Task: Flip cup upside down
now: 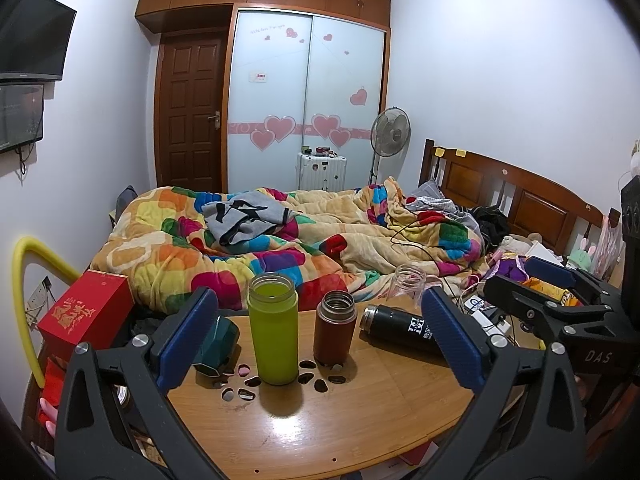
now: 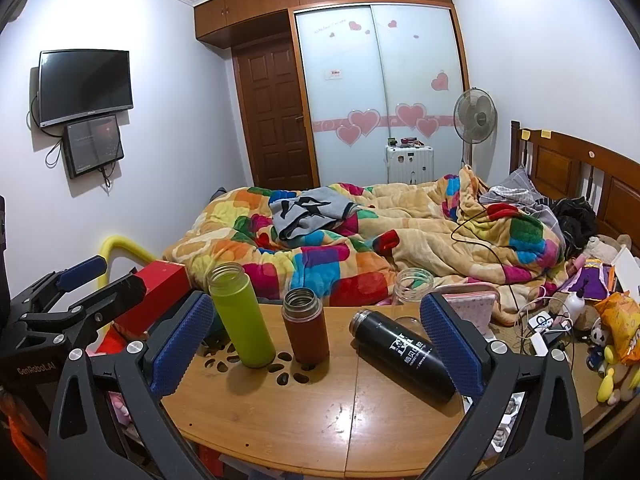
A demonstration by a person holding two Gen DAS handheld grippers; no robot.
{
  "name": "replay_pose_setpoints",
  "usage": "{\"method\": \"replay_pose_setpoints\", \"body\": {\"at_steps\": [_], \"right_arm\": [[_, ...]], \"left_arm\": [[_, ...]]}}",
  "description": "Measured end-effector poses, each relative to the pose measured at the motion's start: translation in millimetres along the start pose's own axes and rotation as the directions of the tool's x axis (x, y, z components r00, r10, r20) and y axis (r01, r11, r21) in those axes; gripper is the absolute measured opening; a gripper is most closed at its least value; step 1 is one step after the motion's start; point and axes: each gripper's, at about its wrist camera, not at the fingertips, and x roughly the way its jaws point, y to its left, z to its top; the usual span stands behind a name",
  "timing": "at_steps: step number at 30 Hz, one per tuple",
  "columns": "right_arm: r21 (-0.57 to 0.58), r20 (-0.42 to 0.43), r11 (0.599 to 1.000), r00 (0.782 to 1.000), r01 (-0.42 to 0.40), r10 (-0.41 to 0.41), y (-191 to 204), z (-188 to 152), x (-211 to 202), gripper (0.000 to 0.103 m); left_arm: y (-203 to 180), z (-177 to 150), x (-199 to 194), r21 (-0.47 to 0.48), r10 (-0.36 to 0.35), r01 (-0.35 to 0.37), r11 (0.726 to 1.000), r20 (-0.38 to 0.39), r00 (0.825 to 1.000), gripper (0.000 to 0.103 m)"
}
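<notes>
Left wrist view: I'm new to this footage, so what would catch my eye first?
The lime-green cup stands upright and open-mouthed at the middle of the round wooden table, with a smaller brown cup upright just right of it. A black cup lies on its side further right. Behind the table, a bright patchwork blanket covers the bed.

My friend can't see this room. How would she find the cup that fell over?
Look at the round wooden table in front of the bed with the colourful blanket. Four cups sit near its far edge: a green cup, a brown cup and a clear cup stand upright. The black cup, with white writing, is the only one lying on its side.
</notes>
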Motion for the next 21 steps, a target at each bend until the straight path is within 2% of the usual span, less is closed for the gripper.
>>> {"method": "replay_pose_setpoints", "body": {"at_steps": [13, 21], "right_arm": [[-0.001, 0.0, 1.0, 1.0, -0.001, 0.001, 2, -1, 2, 0.103], [-0.003, -0.013, 1.0, 1.0, 0.008, -0.008, -1, -7, 6, 0.103]], "left_arm": [[-2, 3, -1, -0.014, -0.014, 0.014, 1.0, -0.007, 1.0, 0.103], [4, -8, 21, -0.013, -0.009, 0.008, 1.0, -0.04, 0.999, 0.103]]}}
